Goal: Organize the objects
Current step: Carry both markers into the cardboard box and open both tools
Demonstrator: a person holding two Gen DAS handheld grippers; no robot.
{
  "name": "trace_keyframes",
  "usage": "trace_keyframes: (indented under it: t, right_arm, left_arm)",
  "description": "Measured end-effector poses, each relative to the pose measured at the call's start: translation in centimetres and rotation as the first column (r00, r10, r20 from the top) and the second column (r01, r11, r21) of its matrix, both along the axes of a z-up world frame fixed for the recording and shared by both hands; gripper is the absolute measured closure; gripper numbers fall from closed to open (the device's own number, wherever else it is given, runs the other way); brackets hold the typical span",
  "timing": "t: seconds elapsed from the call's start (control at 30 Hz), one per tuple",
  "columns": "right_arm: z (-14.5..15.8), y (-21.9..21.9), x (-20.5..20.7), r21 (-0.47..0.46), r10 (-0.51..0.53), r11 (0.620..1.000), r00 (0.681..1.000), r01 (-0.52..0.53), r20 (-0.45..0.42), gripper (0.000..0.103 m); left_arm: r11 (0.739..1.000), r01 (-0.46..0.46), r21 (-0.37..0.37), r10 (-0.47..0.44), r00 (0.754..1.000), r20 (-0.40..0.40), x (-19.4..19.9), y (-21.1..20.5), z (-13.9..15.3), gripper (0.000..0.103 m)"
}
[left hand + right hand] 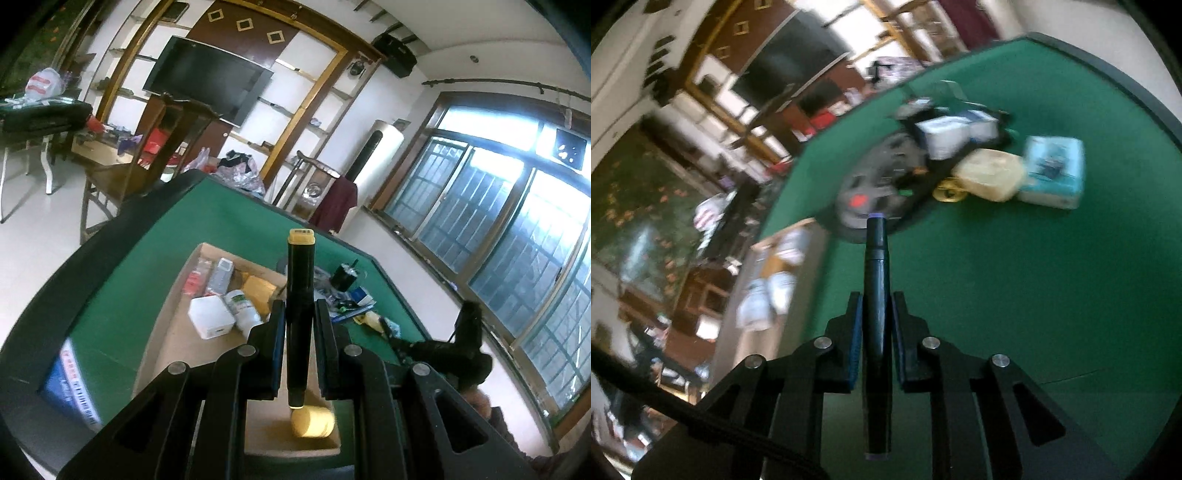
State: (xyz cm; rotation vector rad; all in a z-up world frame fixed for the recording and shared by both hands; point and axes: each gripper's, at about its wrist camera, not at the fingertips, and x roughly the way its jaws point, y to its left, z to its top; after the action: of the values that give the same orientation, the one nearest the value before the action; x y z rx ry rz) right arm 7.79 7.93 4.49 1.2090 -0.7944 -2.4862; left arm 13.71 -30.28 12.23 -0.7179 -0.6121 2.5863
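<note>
My left gripper [299,314] is shut on a black marker with a yellow cap end [300,295], held above a shallow cardboard box [173,343] on the green table [221,218]. The box holds a white box [211,317], a white bottle [243,308], a yellow packet [258,293] and a yellow round lid [312,421] near the front. My right gripper [876,306] is shut on a dark marker with a purple tip [876,295] above the green felt [1034,277]. Beyond it lies a blurred pile with a beige pouch [991,177] and a light blue pack [1054,170].
Right of the cardboard box lies a clutter of packets and a black cylinder [343,277]. A blue printed box [70,384] sits at the table's near left edge. The other gripper's dark shape [450,350] is at the right. A chair [147,155] stands beyond the table.
</note>
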Motion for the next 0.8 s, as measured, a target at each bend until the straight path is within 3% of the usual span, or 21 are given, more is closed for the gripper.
trace_keyframes:
  t: [0.23,0.4,0.57,0.8]
  right_arm:
    - [1.2,-7.4,-1.5,-0.038,0.191,0.981,0.982,-0.191,-0.009,0.091]
    - [-0.1,-13.4,-3.3,-0.017,0.289,0.957,0.957,-0.289,0.028,0.091]
    - [-2.3,-17.2,-5.7,0.023,0.308,0.95,0.947,-0.311,0.089,0.091]
    - [-4.0,-19.6,-8.0,0.11,0.29,0.946,0.949,-0.304,0.127,0.091]
  left_arm:
    - [0.99,0.01,-0.14,0.01,0.99,0.142,-2.5,-0.6,-1.6,0.091]
    - [0.983,0.05,-0.177,-0.002,0.965,0.262,-6.1,-0.9,-3.6,0.091]
    - [0.984,0.064,-0.165,-0.002,0.936,0.351,-10.2,-1.5,-5.2,0.09]
    - [0.966,0.082,-0.245,0.035,0.898,0.438,-14.0,0.0,-7.7,0.091]
